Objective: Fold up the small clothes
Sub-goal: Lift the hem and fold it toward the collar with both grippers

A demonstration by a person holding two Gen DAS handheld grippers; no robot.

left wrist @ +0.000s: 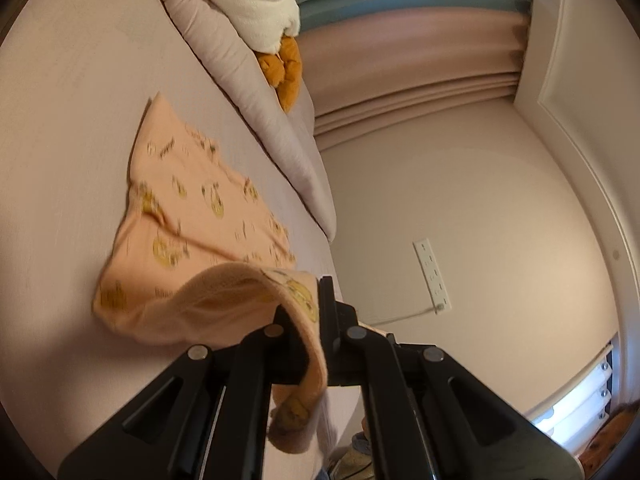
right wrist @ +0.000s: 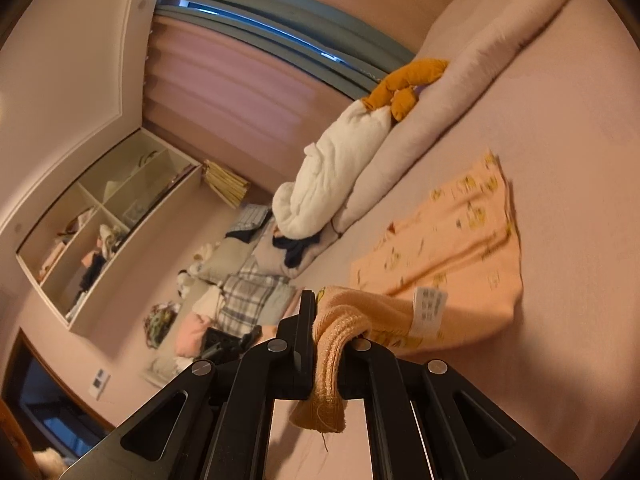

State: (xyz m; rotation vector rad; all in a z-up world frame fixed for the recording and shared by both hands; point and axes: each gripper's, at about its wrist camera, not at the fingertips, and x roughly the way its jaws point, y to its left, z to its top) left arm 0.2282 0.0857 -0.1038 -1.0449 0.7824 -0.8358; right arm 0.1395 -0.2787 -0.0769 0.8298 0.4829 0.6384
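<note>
Clamping both grippers, left [left wrist: 320,312] and right [right wrist: 320,320], on near edges of a peach garment [left wrist: 192,208], lifting those edges off the bed [left wrist: 60,120] while its far part is lying flat.

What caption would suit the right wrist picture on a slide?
Right hand-held gripper shut on the ribbed hem of a peach printed garment, lifting it off the bed.

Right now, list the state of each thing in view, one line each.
Left gripper: shut on the peach garment's edge.
Right gripper: shut on its ribbed hem.
Peach garment: near edge lifted, rest flat on the bed.
White blanket: bunched against the pillow.
</note>
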